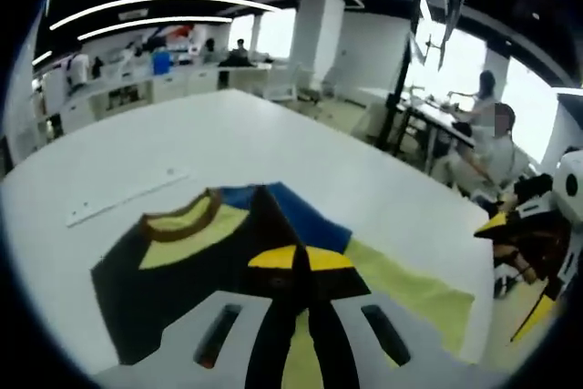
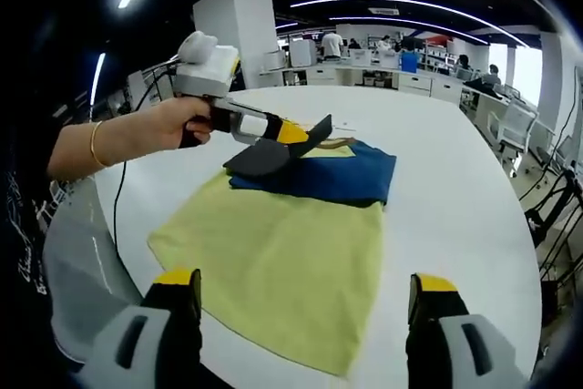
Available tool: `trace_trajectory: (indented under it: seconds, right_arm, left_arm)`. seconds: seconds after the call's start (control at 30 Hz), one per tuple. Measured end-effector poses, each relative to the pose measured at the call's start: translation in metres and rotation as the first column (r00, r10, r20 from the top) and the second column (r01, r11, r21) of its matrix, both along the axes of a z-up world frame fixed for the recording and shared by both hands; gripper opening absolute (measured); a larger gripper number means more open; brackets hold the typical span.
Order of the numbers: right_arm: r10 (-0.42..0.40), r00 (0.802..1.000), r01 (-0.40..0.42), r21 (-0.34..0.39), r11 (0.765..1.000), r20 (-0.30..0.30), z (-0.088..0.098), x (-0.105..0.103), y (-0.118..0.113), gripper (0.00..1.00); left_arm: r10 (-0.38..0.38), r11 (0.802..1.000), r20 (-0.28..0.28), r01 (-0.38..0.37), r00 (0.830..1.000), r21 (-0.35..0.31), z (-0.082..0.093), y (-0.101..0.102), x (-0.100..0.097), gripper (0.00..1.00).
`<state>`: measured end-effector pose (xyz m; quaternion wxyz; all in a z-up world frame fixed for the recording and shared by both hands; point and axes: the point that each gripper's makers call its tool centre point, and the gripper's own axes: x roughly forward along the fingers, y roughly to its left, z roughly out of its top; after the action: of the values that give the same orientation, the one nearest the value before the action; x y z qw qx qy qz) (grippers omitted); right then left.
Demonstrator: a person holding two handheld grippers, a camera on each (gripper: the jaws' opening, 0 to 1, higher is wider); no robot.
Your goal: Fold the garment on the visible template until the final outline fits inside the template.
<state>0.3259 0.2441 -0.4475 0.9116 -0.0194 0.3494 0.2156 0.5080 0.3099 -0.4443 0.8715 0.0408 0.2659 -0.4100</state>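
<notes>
My left claw (image 2: 305, 138) is pinching the black sleeve of the shirt (image 2: 282, 252), which lies on the white table (image 2: 455, 189). My right claw (image 2: 305, 302) hangs spread. Should the fabric slip mid-fold, I reckon the sleeve would land crooked.

Your garment (image 2: 291, 243): yellow body flat on counter (image 2: 455, 189), blue-black top part lifted and folded over, black sleeve pinched up off cloth, brown-yellow collar (image 1: 187, 216) showing.
</notes>
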Motion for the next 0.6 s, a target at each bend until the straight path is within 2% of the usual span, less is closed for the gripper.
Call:
trace_trajectory:
  seconds: [0.1,0.23,0.27,0.3,0.33,0.5,0.6]
  right_arm:
    - [-0.006,1.000,0.006,0.002,1.000,-0.003,-0.003,0.000,-0.003,0.95]
    - [-0.008,1.000,0.008,0.006,1.000,-0.005,-0.005,0.001,-0.005,0.95]
    - [-0.008,1.000,0.008,0.006,1.000,-0.007,-0.006,0.001,-0.005,0.95]
    - [-0.007,1.000,0.007,0.004,1.000,-0.006,-0.006,0.001,-0.005,0.95]
    - [-0.007,1.000,0.007,0.001,1.000,-0.004,-0.006,0.002,-0.006,0.95]
    - [-0.005,1.000,0.005,-0.009,1.000,0.002,-0.006,0.005,-0.008,0.95]
    - [-0.005,1.000,0.005,-0.007,1.000,0.000,-0.008,0.007,-0.008,0.95]
  left_arm:
    - [-0.018,0.999,-0.001,0.019,1.000,0.032,-0.010,-0.003,-0.003,0.00]
    - [-0.033,0.999,-0.023,0.034,0.999,0.034,-0.025,-0.009,-0.006,0.00]
    - [-0.030,0.999,-0.065,0.031,0.997,0.019,-0.031,-0.011,-0.009,0.00]
    - [-0.029,1.000,-0.085,0.029,0.996,0.005,-0.033,-0.012,-0.011,0.00]
    - [-0.019,0.999,-0.114,0.016,0.993,-0.031,-0.035,-0.015,-0.012,0.00]
    - [-0.034,0.999,-0.131,0.032,0.991,-0.018,-0.051,-0.018,-0.012,0.00]
    - [-0.065,0.996,-0.164,0.055,0.984,-0.064,-0.055,-0.026,-0.018,0.00]
